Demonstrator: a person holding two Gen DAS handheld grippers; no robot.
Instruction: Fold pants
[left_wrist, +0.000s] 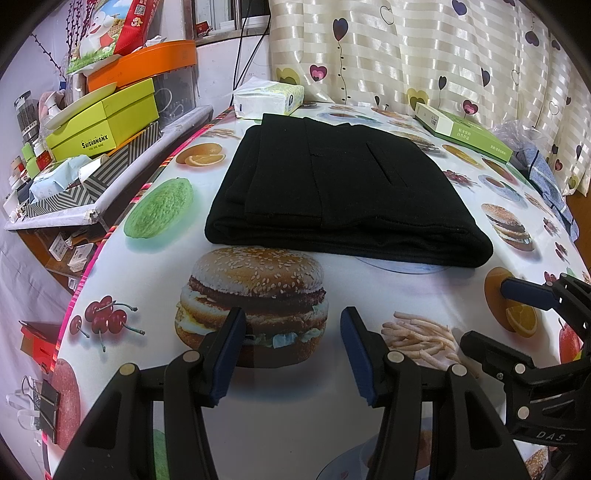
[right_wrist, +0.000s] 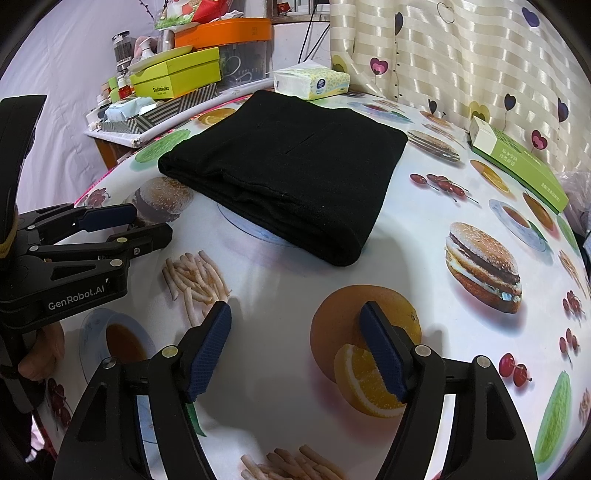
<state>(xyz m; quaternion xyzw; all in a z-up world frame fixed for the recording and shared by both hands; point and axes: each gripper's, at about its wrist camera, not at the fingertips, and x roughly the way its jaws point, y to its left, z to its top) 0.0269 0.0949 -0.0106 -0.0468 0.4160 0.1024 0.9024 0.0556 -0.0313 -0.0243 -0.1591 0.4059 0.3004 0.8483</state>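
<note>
Black pants (left_wrist: 343, 192) lie folded into a thick rectangle on the food-print tablecloth (left_wrist: 280, 417), also seen in the right wrist view as the pants (right_wrist: 288, 173). My left gripper (left_wrist: 293, 325) hovers open over the printed burger, well short of the pants' near fold, with nothing between its fingers. My right gripper (right_wrist: 295, 321) stands open over the printed orange, likewise apart from the pants and holding nothing. Each gripper appears in the other's view: the right gripper (left_wrist: 491, 314) at the right edge, the left gripper (right_wrist: 147, 221) at the left, held by a hand (right_wrist: 40, 354).
A tissue pack (left_wrist: 267, 99) sits behind the pants. A green box (left_wrist: 465, 134) lies at the back right, blue cloth (left_wrist: 550, 188) beyond it. Stacked boxes (left_wrist: 107, 122) crowd a side shelf on the left. A curtain (left_wrist: 424, 48) hangs behind. A binder clip (left_wrist: 46, 406) grips the cloth edge.
</note>
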